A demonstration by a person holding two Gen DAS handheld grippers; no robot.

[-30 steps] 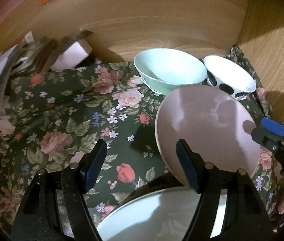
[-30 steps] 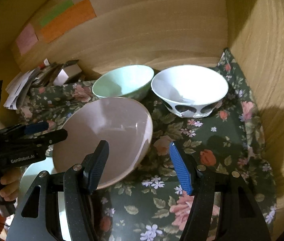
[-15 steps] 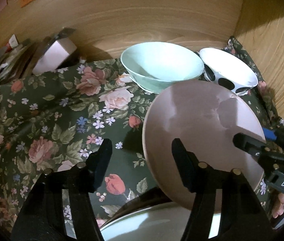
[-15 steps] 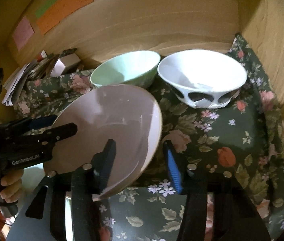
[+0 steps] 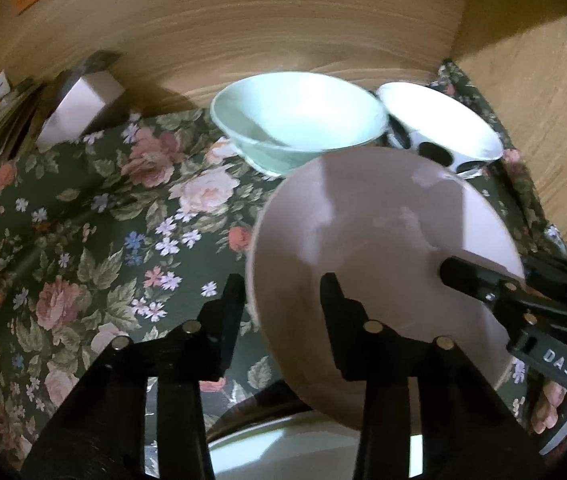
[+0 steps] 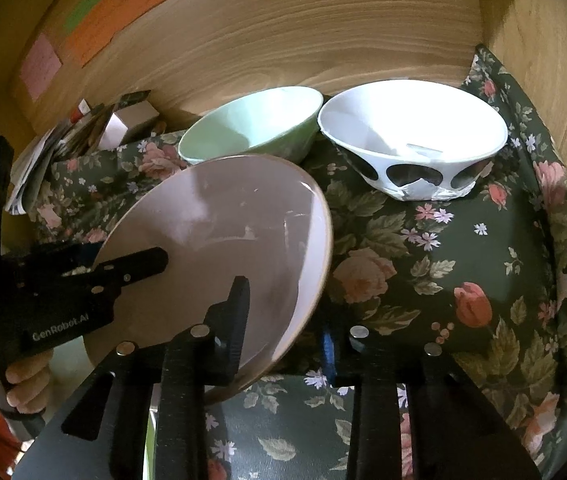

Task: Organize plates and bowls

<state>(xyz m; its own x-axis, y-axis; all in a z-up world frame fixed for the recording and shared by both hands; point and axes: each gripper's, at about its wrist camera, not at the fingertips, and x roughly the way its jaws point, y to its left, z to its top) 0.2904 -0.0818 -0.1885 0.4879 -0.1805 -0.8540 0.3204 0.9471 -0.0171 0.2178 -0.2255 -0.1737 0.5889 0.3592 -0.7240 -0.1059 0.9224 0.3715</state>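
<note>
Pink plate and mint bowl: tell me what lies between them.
Nothing. In the right wrist view the tilted pink plate overlaps the mint bowl behind it; only floral cloth shows beside them. Contact cannot be told.

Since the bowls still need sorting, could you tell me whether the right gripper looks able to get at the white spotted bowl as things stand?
Probably not yet. The right gripper is shut on the rim of the pink plate, which the left gripper also clamps. The path over the floral cloth to the white spotted bowl looks free once the plate is released.
</note>
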